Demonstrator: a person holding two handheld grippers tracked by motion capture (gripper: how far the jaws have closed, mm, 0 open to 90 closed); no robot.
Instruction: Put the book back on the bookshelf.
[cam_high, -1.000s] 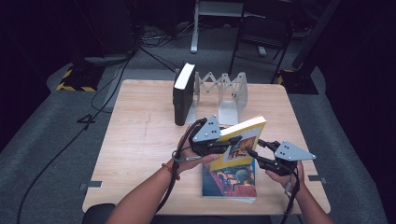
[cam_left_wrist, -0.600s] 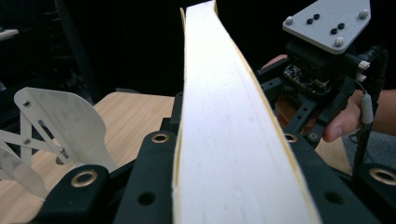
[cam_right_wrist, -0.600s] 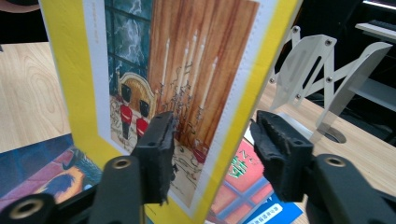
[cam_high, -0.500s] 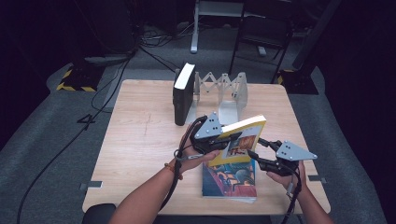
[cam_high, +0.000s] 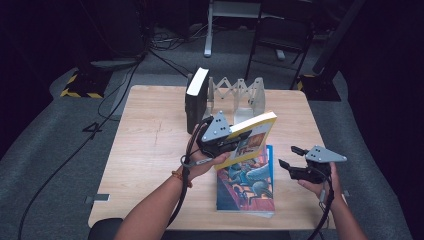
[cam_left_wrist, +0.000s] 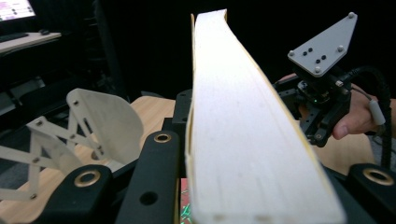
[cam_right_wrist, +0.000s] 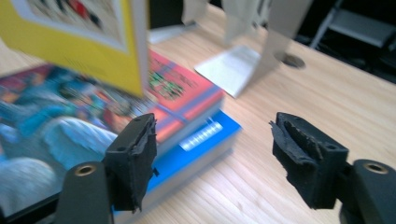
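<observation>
Dark studio floor and cables are surrounding a pale wooden desk (cam_high: 150, 150). At the far edge of the desk a white accordion-style book rack (cam_high: 242, 95) is standing; its leftmost slot is holding a thick black book (cam_high: 196, 100) upright, and the other slots are standing free of books.

Left tongs (cam_high: 239, 141) are gripping a yellow book (cam_high: 252, 137) by its near left end, jaws pressing on both covers; in the left gripper view the pale page edge (cam_left_wrist: 243, 140) is running away between the two black jaws. That yellow book is hanging tilted in the air above the middle of the desk, near the rack and just over the far end of a stack.

This stack is lying flat near the right of centre: a colourful illustrated book (cam_high: 247, 182) is resting on a blue book (cam_right_wrist: 196, 149), whose edge is peeking out to the right.

Right tongs (cam_high: 291, 157) are hovering just right of the stack, well clear of the yellow book. Their jaws have just been opening and are standing wide with nothing between them, one pad (cam_right_wrist: 135, 154) hanging just in front of the stack's corner in the right gripper view.
</observation>
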